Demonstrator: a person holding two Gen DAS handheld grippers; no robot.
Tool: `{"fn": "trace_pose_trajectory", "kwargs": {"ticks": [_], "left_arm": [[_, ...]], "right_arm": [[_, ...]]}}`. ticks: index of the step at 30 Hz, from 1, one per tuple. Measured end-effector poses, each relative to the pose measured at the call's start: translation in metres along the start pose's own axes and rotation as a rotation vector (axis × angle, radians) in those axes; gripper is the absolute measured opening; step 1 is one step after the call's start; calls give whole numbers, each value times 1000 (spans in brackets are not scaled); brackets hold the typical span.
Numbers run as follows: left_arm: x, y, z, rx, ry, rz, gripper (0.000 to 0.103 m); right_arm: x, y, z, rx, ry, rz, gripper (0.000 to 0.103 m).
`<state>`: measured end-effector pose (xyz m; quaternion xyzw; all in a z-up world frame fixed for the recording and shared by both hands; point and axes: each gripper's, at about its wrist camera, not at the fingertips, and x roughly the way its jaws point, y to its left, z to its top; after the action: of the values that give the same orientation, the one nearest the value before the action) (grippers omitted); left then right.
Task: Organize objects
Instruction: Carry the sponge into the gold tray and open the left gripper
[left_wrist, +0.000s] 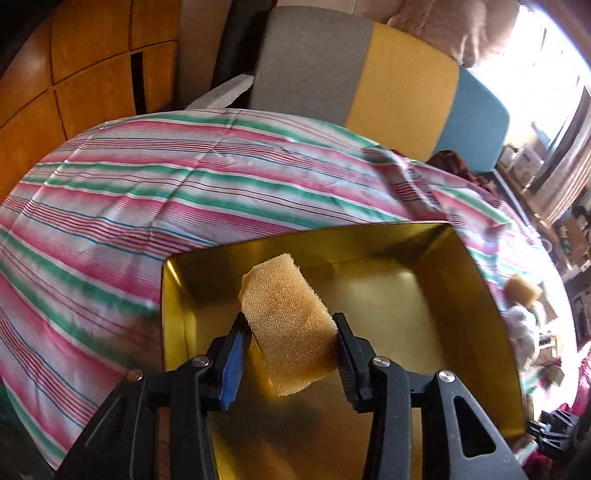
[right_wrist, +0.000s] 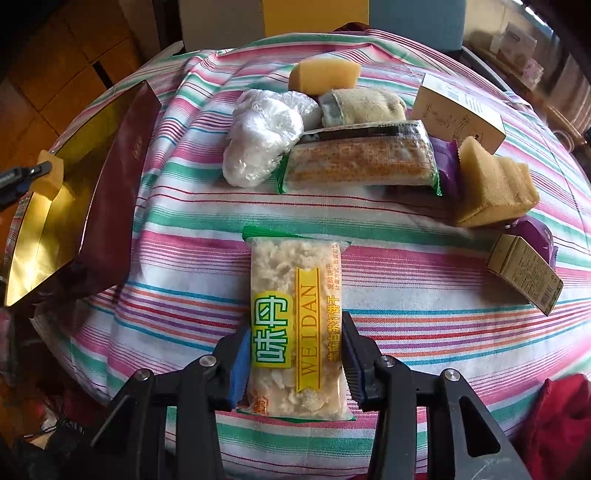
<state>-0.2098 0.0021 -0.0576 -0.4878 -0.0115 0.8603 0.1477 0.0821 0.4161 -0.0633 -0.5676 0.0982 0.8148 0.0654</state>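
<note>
Left gripper (left_wrist: 291, 339) holds a yellow sponge block (left_wrist: 286, 317) over the gold-lined box (left_wrist: 480, 295), lower centre of the left wrist view; jaws pinch its lower half and the foam dents slightly at the pads. Light, soft, grippy: low drop risk, but it probably springs back on release, so best let go low inside the box.

Right gripper (right_wrist: 293, 363) has narrow jaws clamped on both long edges of the WEIDAN cracker pack (right_wrist: 295, 325), bottom centre of the right wrist view. Film looks slick, contents look brittle and already partly crumbled: hold by the sides, light squeeze.

Still on the striped cloth (right_wrist: 184, 258), upper half of that view: plastic-wrapped bundle (right_wrist: 262, 142), second cracker pack (right_wrist: 360, 162), two more sponges (right_wrist: 323, 75) (right_wrist: 491, 188), small cartons (right_wrist: 458, 112). The box sits at the left edge there, well apart from that pile.
</note>
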Motion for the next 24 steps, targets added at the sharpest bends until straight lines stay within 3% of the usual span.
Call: {"fn": "trace_pose_trajectory", "kwargs": {"ticks": [5, 8, 9, 12, 18, 24], "left_arm": [[13, 7, 5, 6, 2, 51, 47], [17, 12, 3, -16, 12, 69, 55], [17, 13, 2, -19, 12, 74, 62], [8, 9, -4, -7, -5, 88, 66], [-46, -11, -25, 16, -144, 98, 69], [-98, -40, -63, 49, -252, 65, 71]], "right_arm": [[-7, -11, -1, -6, -3, 1, 46], [-11, -18, -1, -9, 0, 2, 46], [-12, -21, -1, -11, 1, 2, 46], [-16, -28, -1, -14, 3, -2, 47], [-27, -41, -4, -48, -25, -17, 48], [-43, -61, -5, -36, -49, -10, 42]]}}
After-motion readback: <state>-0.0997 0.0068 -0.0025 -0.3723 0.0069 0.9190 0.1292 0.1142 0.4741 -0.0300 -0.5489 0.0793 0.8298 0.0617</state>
